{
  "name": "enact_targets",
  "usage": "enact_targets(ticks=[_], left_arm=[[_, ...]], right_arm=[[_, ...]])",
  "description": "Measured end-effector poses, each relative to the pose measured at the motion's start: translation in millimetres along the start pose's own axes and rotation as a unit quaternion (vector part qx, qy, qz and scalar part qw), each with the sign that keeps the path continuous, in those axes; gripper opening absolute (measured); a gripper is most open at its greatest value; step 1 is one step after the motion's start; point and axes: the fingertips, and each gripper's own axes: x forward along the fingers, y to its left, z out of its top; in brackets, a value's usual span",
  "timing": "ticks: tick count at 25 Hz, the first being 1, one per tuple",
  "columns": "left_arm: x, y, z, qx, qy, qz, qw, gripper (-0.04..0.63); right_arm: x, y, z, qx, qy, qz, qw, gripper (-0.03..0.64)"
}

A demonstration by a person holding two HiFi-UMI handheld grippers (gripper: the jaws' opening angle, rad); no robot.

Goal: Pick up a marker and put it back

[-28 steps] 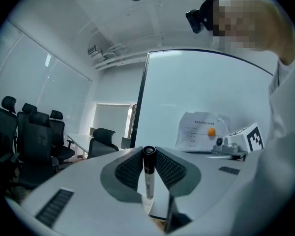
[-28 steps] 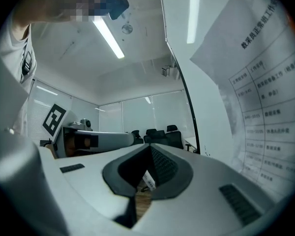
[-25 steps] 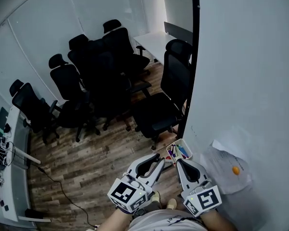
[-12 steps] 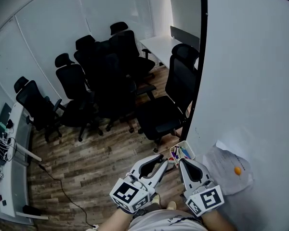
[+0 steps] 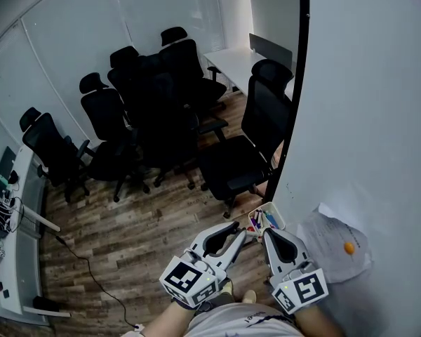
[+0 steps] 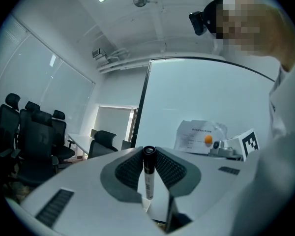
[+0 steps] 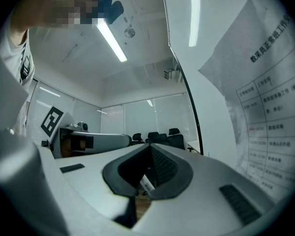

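Observation:
My left gripper (image 5: pixel 240 233) is shut on a marker (image 6: pixel 148 173). The marker has a white body and a black cap and stands upright between the pads. In the head view the left gripper's tips sit just left of the marker tray (image 5: pixel 266 220) on the whiteboard, which holds several coloured markers. My right gripper (image 5: pixel 268 235) hangs just below the tray, jaw tips together. A small white printed piece (image 7: pixel 146 183) shows low in the gap between its pads. I cannot tell whether the pads touch it.
The whiteboard (image 5: pixel 365 118) fills the right side, with a printed sheet (image 5: pixel 335 241) held by an orange magnet (image 5: pixel 348 247). Several black office chairs (image 5: pixel 245 153) stand on the wood floor (image 5: pixel 126 230), and a white desk (image 5: pixel 231 62) lies beyond them.
The head view has shifted slightly, so both grippers and the tray sit a little further right. The left gripper keeps its hold on the marker.

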Motion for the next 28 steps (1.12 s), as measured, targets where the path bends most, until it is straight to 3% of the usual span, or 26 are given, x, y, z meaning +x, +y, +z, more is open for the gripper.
enact_targets(ticks=[17, 28], left_arm=[[20, 15, -11, 0.001, 0.012, -0.007, 0.9999, 0.083], [65, 30, -52, 0.011, 0.048, -0.04, 0.998, 0.083]], right_arm=[[5, -15, -11, 0.001, 0.011, -0.026, 1.0, 0.012], [13, -39, -32, 0.011, 0.034, -0.066, 0.997, 0.011]])
